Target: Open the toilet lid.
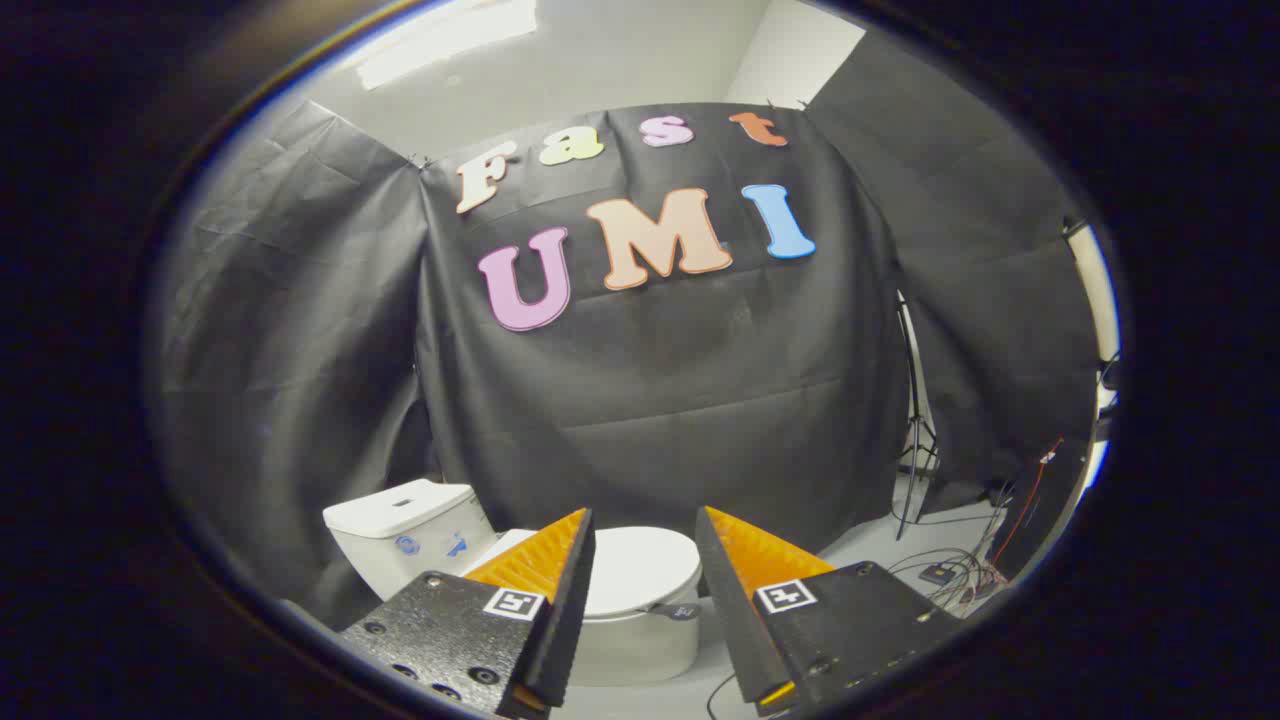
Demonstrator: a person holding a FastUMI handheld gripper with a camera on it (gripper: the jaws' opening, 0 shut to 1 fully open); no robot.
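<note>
We're at the approach step, gripper (645,530) open and empty, well short of the white toilet (640,620) on the floor beyond the fingers, its lid (640,570) down flat, so next we must close in under the lid's front edge.

Glossy white toilet lid (640,568); matt black cloth wall (660,400).

Gripper (645,525) raised, fingers spread apart, holding nothing
</note>
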